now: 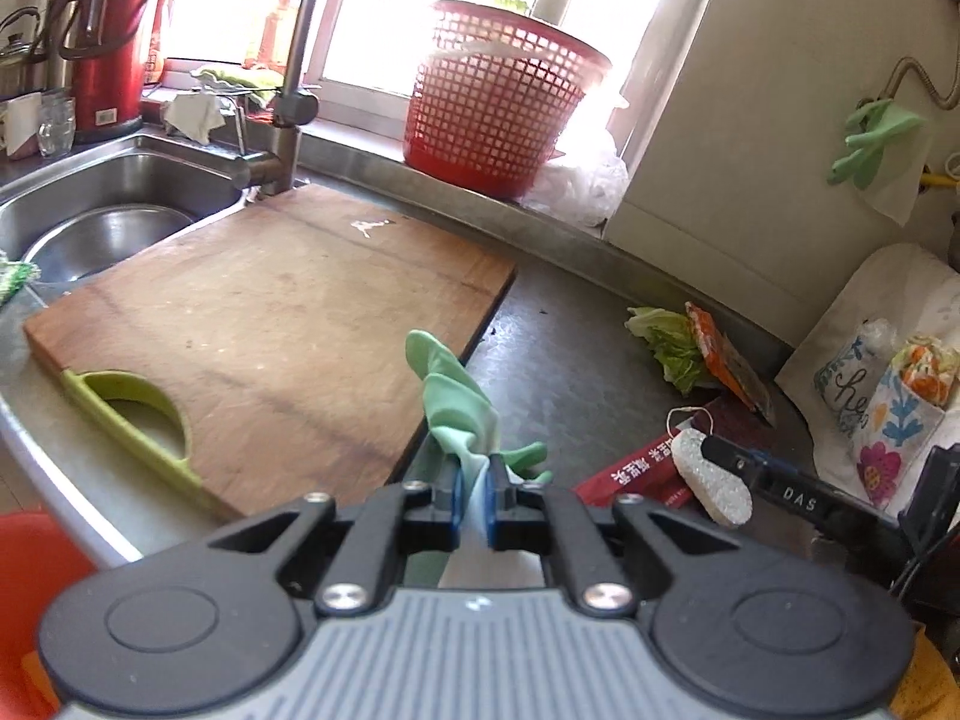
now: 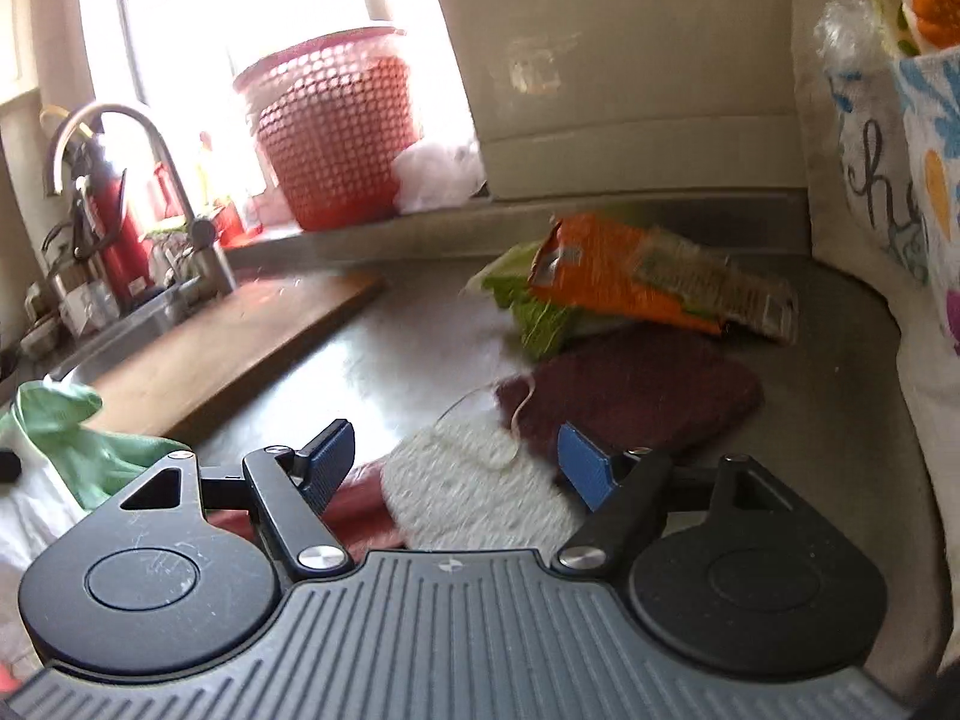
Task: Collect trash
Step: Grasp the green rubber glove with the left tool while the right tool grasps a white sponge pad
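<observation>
Your left wrist camera sits just behind the left gripper [image 1: 474, 498], looking forward and down over the cutting board [image 1: 270, 336] toward the sink [image 1: 114, 222] and window. Your right wrist camera rides behind the right gripper [image 2: 456, 462], close above the counter [image 2: 420, 324], facing the corner wall. Both views share the red basket [image 1: 498, 102] [image 2: 336, 138], the faucet [image 1: 294, 60] [image 2: 180, 180] and the orange packet [image 1: 726, 354] [image 2: 648, 276].
</observation>
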The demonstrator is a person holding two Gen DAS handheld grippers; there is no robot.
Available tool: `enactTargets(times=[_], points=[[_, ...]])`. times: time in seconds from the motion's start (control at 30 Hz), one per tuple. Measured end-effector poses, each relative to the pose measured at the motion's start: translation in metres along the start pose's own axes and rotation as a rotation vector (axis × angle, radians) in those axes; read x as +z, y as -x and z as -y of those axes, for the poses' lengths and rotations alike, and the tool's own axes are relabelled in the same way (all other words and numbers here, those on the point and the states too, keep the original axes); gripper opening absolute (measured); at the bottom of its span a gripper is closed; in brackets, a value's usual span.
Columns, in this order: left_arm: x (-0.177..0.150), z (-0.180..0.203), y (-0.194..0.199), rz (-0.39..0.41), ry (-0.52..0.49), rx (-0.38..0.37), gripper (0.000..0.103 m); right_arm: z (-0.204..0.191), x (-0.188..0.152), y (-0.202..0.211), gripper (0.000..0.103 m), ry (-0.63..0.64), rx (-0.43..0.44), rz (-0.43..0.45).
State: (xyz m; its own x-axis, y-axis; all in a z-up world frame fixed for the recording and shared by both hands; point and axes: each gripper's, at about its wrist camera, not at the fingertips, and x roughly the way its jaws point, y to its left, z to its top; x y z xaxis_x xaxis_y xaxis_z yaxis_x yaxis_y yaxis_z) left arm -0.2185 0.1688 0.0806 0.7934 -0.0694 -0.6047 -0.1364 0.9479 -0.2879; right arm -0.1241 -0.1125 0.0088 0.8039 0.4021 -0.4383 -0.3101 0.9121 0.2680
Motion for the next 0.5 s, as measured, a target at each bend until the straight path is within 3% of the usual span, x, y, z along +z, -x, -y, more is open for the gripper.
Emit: enactTargets(times=[0.07,0.27,0.5], points=[[-0.001,-0.004,0.008,0.004,0.008,0.000,0.004,-0.004,-0.001,-0.001,0.093,0.017,0.019,-0.035],[-0.004,-0.013,0.030,0.025,0.019,0.012,0.004,-0.016,-0.001,-0.011,0.099,0.081,-0.045,-0.072],[-0.009,-0.029,0.057,0.053,0.046,0.043,0.004,-0.019,0.001,-0.018,0.098,0.112,-0.106,-0.097]])
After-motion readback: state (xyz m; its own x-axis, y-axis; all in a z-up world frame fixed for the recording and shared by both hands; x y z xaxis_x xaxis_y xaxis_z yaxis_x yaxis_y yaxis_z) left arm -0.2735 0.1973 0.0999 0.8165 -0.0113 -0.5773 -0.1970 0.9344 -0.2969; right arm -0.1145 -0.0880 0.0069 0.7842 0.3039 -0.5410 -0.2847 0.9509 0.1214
